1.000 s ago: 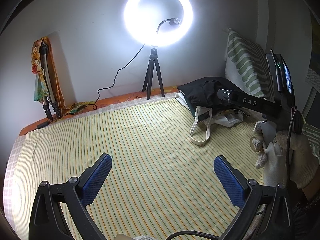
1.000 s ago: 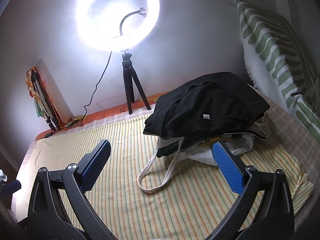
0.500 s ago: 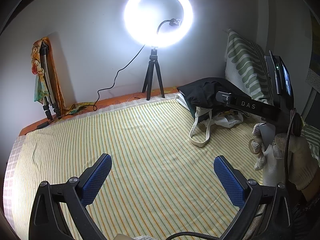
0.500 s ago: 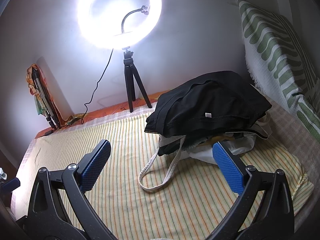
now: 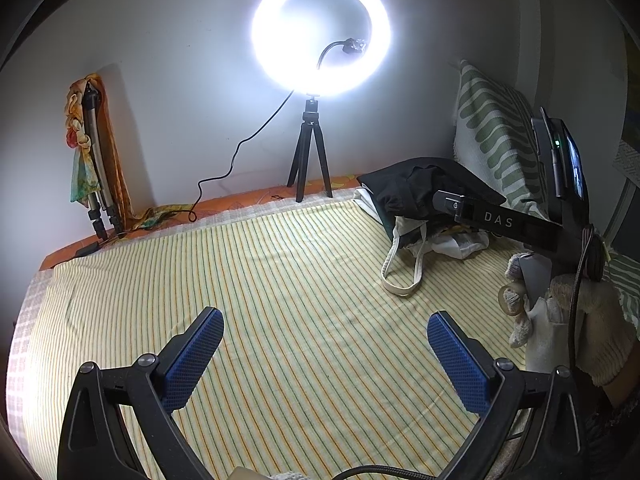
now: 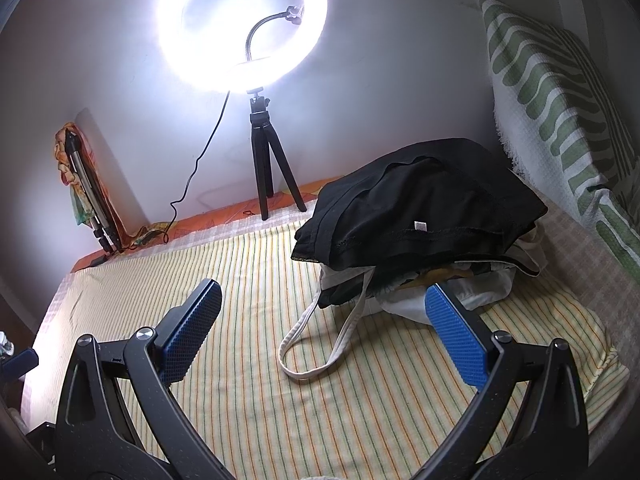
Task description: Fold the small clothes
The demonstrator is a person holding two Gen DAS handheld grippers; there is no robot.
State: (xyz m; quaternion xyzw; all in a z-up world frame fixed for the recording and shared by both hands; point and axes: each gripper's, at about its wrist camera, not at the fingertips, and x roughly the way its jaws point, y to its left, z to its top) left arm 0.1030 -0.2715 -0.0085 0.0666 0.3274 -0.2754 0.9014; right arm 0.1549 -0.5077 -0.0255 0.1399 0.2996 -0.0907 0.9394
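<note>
A heap of small clothes lies at the bed's far right: a black garment (image 6: 424, 216) on top, white and patterned pieces (image 6: 468, 292) under it, and a white cloth bag with looped straps (image 6: 320, 344). The heap also shows in the left wrist view (image 5: 404, 192). My right gripper (image 6: 324, 320) is open and empty, hovering just in front of the heap. My left gripper (image 5: 324, 348) is open and empty above the bare striped sheet (image 5: 280, 280). The right gripper's body (image 5: 508, 224) and the gloved hand (image 5: 560, 316) holding it show at the right of the left wrist view.
A lit ring light on a black tripod (image 5: 310, 160) stands at the bed's far edge, its cable trailing left. A folded tripod with a colourful cloth (image 5: 92, 160) leans in the far left corner. A green-and-white striped pillow (image 6: 560, 120) stands against the right wall.
The right gripper has drifted slightly, so the clothes heap sits a little lower and nearer in its view. The left gripper has stayed in place.
</note>
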